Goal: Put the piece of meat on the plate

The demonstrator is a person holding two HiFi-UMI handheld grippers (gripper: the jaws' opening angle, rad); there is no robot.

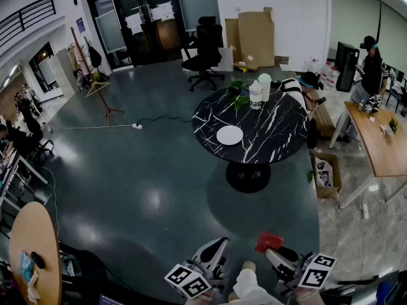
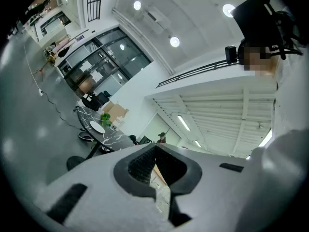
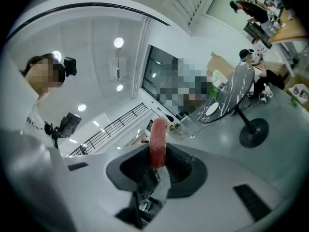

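The white plate (image 1: 229, 135) lies on the near side of a round black marble table (image 1: 280, 138), far across the floor from me. At the bottom edge of the head view, my right gripper (image 1: 275, 251) is shut on the red piece of meat (image 1: 268, 241). In the right gripper view the meat (image 3: 157, 139) stands upright between the jaws of the right gripper (image 3: 157, 153), with the plate (image 3: 211, 108) small in the distance. My left gripper (image 1: 215, 248) is beside it. In the left gripper view the left gripper (image 2: 153, 151) is shut with nothing in it, and the plate (image 2: 97, 127) shows far off.
A plant (image 1: 238, 94) and white containers (image 1: 259, 89) stand on the table's far side, where a person (image 1: 308, 84) sits. A black office chair (image 1: 206, 53) and cardboard boxes (image 1: 254, 35) are behind. A wooden table (image 1: 378, 138) stands at right, a coat stand (image 1: 95, 81) at left.
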